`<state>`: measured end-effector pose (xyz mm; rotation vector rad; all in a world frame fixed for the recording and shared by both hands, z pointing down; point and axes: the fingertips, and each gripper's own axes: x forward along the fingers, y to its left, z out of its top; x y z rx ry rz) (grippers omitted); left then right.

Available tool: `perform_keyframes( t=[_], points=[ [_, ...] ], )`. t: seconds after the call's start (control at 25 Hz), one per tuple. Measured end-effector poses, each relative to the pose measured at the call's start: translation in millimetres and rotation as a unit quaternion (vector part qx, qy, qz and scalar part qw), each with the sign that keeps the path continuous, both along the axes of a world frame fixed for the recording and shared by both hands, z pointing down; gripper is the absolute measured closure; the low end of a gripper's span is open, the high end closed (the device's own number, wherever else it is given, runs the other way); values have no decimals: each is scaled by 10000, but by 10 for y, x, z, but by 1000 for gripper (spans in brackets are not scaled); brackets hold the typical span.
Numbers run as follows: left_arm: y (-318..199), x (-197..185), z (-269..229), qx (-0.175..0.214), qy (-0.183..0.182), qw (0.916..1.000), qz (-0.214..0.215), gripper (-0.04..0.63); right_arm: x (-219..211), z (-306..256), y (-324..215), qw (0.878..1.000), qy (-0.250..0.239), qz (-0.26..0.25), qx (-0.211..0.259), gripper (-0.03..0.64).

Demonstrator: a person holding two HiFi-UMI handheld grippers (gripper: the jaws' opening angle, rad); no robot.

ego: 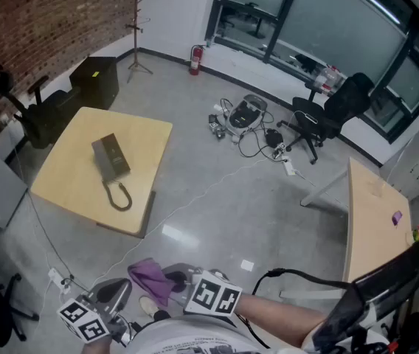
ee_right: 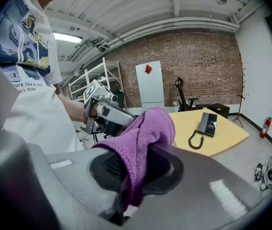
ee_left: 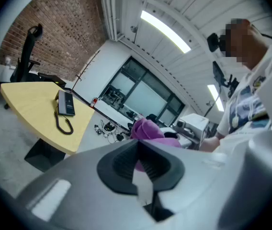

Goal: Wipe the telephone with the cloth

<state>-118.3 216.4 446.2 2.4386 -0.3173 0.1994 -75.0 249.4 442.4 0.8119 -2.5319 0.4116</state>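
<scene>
Head view shows the telephone point(ego: 111, 157) lying flat on a pale yellow table point(ego: 69, 190), handset on its cradle and the coiled cord point(ego: 118, 197) looped on the tabletop just beside its near end. Nothing else sits on that table, and nothing touches the phone.

Well apart from it, across open grey floor, the purple cloth point(ego: 150, 277) hangs close to the person's body at the bottom of the frame. The right gripper point(ee_right: 135, 169) has its jaws clamped on this cloth, which rises between the pads and folds over the top of them. From that gripper's camera the phone is visible beyond the cloth, far off on the table.

The left gripper point(ee_left: 137, 152) has its jaws pressed together with nothing clearly between them. The cloth shows just past its tips, near but, as far as I can tell, not pinched by it.

Further out, a tangle of cables point(ego: 250, 124) lies on the floor, a black office chair point(ego: 335, 113) stands by the windows, a red fire extinguisher point(ego: 194, 59) rests against the wall, and the edge of a second table point(ego: 372, 220) runs along the right.

By my reading, only the picking-up of the cloth is done. No wiping has started; the person must first close the gap to the table, bring the cloth down on the phone, and likely steady the phone with the free left tool while rubbing the handset and body.
</scene>
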Motion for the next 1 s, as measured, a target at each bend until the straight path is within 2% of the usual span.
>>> perform_keyframes(
  t=[0.2, 0.68, 0.8, 1.0],
  points=[
    [-152, 3, -3, 47, 110, 9997, 216, 592, -18, -19, -144, 9996, 33, 273, 6, 574],
    [-456, -74, 112, 0, 282, 9992, 268, 592, 17, 49, -387, 9979, 151, 634, -59, 574],
    [-555, 31, 146, 8, 286, 9991, 305, 592, 146, 74, -492, 9974, 104, 704, -78, 574],
    [-910, 423, 162, 88, 139, 9997, 198, 592, 594, 145, -886, 9976, -11, 686, -8, 574]
  ],
)
